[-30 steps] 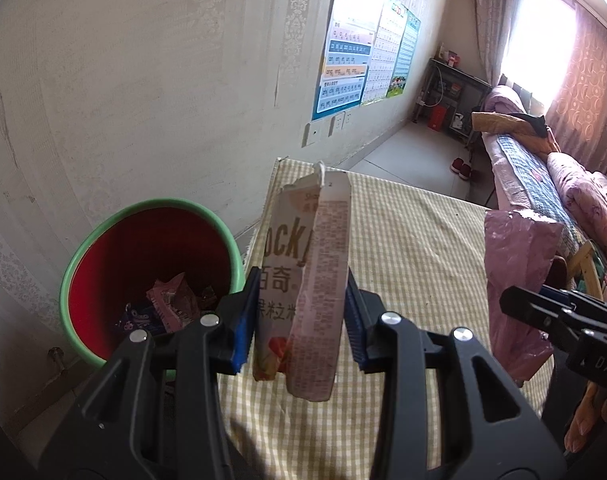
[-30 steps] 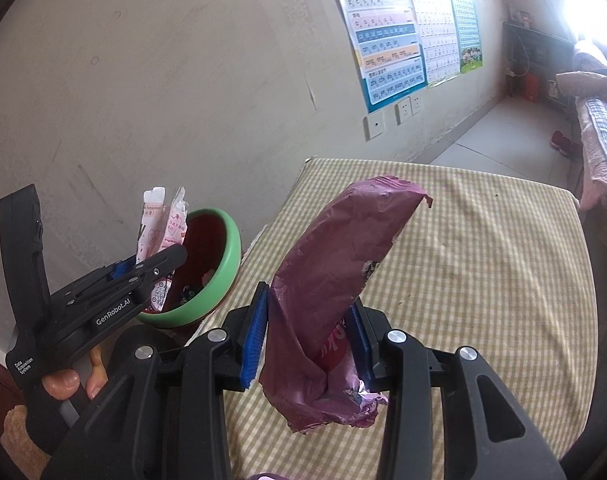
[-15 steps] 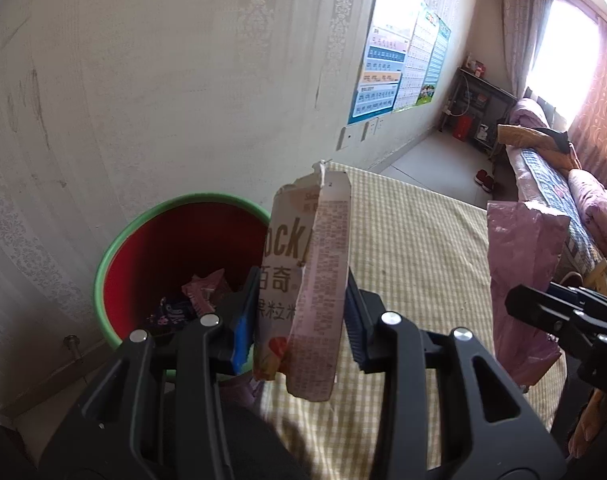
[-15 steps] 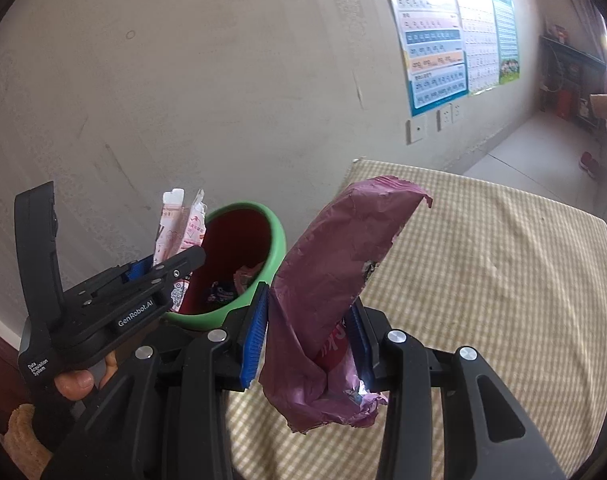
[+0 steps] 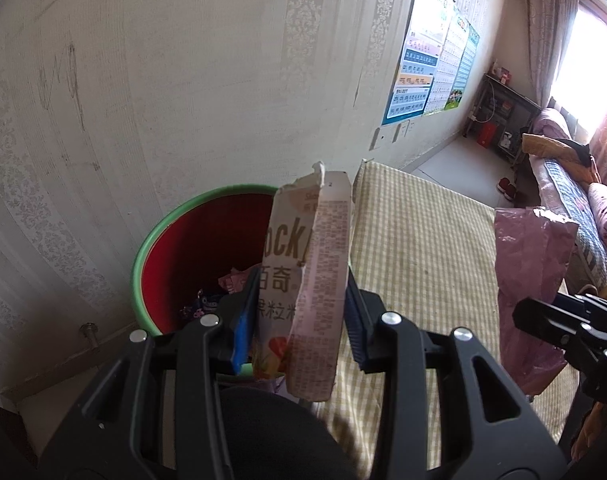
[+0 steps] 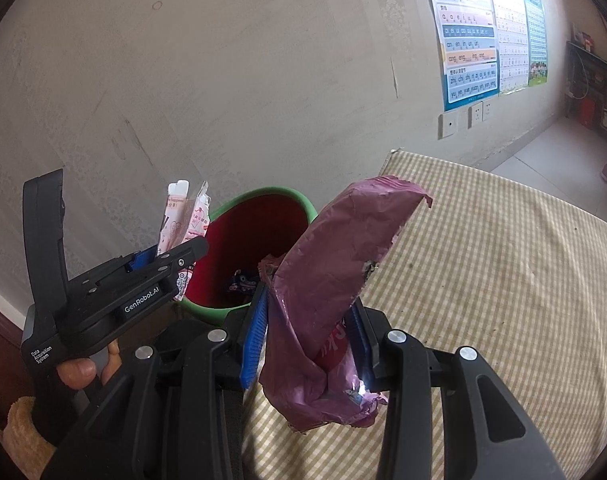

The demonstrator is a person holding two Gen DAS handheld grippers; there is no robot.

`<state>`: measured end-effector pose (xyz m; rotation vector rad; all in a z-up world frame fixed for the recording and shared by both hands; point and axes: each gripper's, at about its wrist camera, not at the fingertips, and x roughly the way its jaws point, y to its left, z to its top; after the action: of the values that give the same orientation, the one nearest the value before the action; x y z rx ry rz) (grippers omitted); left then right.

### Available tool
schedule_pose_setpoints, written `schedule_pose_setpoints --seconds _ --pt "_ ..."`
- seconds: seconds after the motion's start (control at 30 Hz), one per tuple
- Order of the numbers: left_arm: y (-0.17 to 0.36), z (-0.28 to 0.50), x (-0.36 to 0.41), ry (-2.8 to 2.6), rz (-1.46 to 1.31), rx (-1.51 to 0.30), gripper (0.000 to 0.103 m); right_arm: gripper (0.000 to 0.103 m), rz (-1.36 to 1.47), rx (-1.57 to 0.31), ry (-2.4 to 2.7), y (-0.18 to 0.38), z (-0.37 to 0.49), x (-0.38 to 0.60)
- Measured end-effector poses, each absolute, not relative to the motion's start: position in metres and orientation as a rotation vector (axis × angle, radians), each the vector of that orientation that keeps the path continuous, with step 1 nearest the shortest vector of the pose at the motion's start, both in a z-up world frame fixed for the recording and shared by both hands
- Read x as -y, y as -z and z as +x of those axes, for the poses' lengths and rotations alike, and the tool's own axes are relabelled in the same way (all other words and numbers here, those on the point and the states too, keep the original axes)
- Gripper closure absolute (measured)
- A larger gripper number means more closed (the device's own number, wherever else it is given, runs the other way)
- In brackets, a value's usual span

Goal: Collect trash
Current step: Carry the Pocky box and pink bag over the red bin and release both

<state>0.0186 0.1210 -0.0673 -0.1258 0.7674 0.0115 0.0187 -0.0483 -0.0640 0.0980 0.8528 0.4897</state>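
My left gripper (image 5: 299, 320) is shut on a torn pink snack box (image 5: 311, 272), held upright beside a green-rimmed red bin (image 5: 167, 248) that holds several wrappers. My right gripper (image 6: 309, 332) is shut on a crumpled purple wrapper (image 6: 335, 276), held above the table edge near the same bin (image 6: 263, 224). The left gripper (image 6: 159, 262) with its box (image 6: 179, 216) shows at left in the right wrist view. The purple wrapper (image 5: 531, 264) shows at right in the left wrist view.
A table with a yellow checked cloth (image 5: 423, 248) stands right of the bin, against a pale wall (image 5: 183, 80) with posters (image 6: 467, 32). A bed (image 5: 575, 184) and a shelf stand at the far right of the room.
Both grippers have moved left toward the bin with their trash. The bin now sits closer to the middle of both views.
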Motion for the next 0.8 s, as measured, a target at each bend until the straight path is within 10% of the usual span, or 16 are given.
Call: schedule_pose_setpoints --seconds 0.8 --pt "0.084 0.033 -0.161 -0.087 -0.15 -0.804 0.066 0.065 0.051 -0.87 -0.608 0.07 0.06 -0.016"
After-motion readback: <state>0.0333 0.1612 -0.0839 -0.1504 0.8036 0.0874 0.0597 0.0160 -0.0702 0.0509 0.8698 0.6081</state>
